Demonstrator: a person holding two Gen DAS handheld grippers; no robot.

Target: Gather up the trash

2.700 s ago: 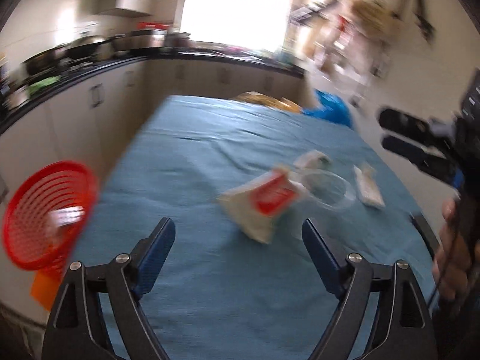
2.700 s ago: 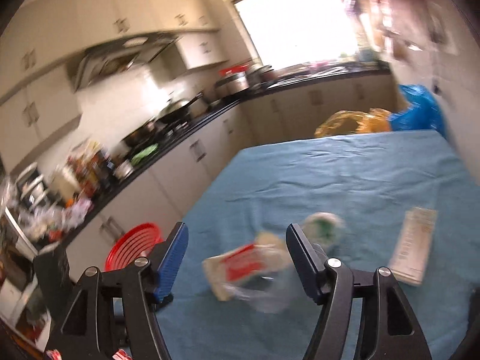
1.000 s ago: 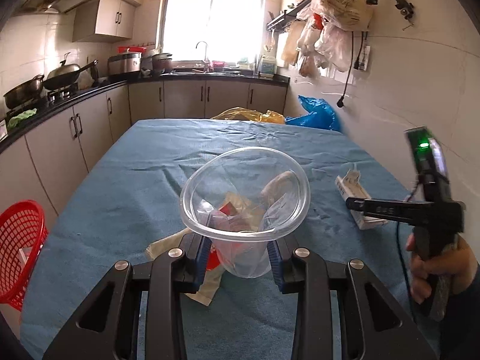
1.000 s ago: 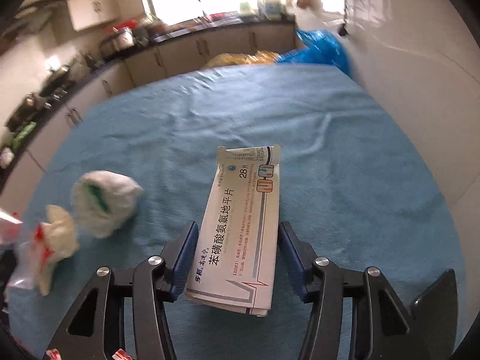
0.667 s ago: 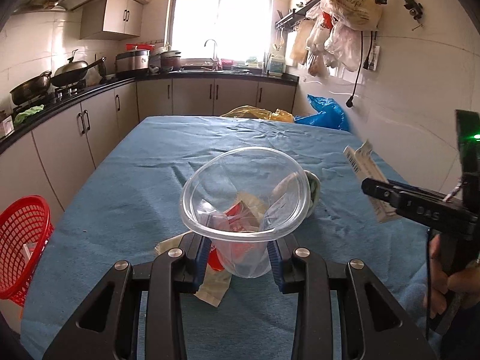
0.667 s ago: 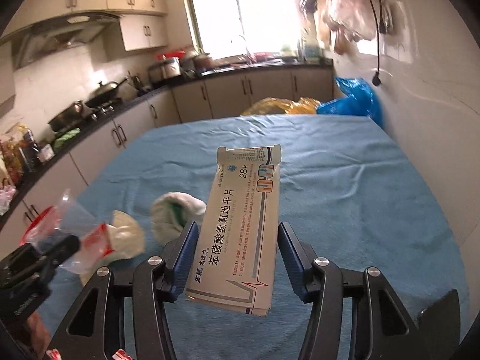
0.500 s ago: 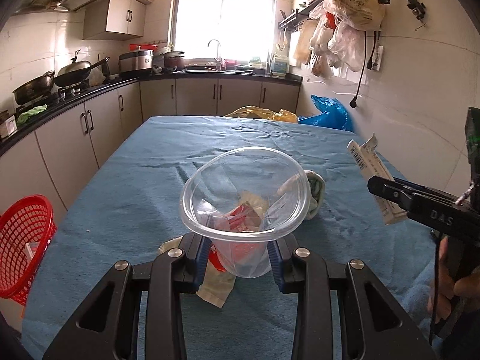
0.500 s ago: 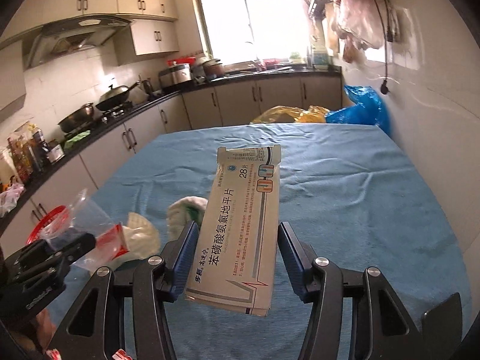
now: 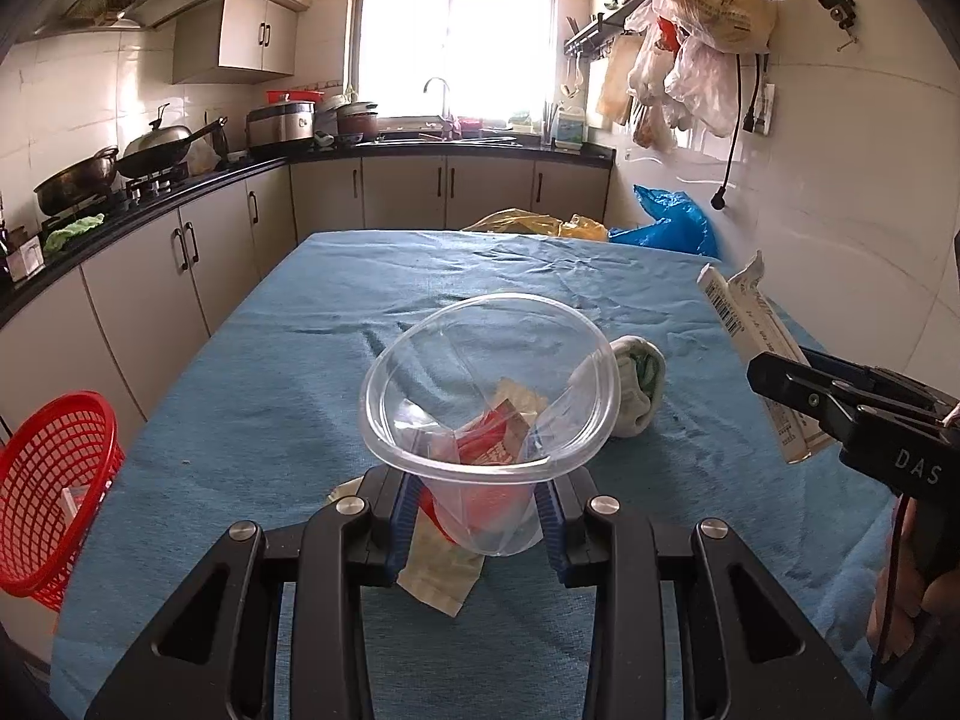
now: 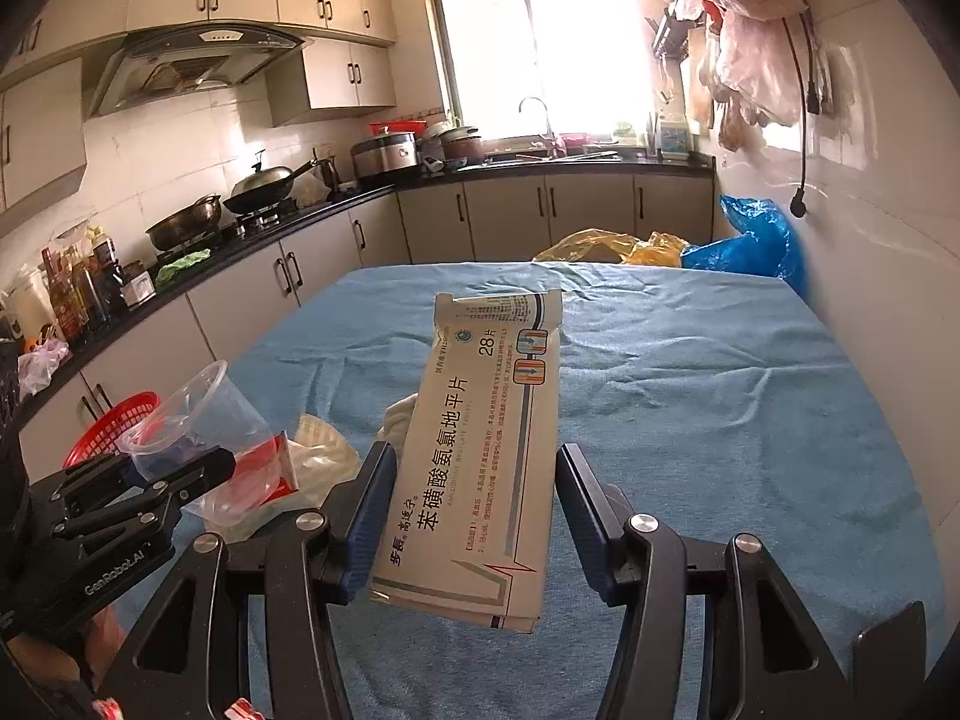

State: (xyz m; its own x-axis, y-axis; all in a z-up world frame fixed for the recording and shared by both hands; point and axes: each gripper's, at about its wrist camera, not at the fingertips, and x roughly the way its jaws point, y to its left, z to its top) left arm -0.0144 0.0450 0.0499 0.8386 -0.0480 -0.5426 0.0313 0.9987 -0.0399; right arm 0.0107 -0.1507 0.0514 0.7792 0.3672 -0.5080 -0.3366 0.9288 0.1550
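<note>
The clear plastic cup [image 9: 489,414] sits dead centre in the left wrist view, its base pinched between the left gripper [image 9: 480,516] jaws, which are closed in tight on the crumpled lower part while the wide rim flares up and out above them, mouth facing the camera. In the right wrist view the same cup [image 10: 204,420] shows at lower left, tilted, lifted off the blue cloth.

Over on the right, the right gripper [image 10: 474,516] has its jaws clamped on the long edges of a flattened white medicine box [image 10: 480,450], which stands up out of the jaws and leans slightly, clear of the bench [image 10: 720,396]. From the left wrist view that box [image 9: 756,360] pokes up at the right edge of the frame.

Lying on the bench just behind and below the cup are a red-and-white wrapper [image 9: 441,576] and a balled-up white and green wad [image 9: 639,384], the wad just right of the cup's rim.

At the lower left of the left wrist frame, a red mesh basket [image 9: 48,492] sits beside the bench edge. At the far end of the bench lie a yellow bag [image 9: 528,223] and a blue bag [image 9: 672,222].
</note>
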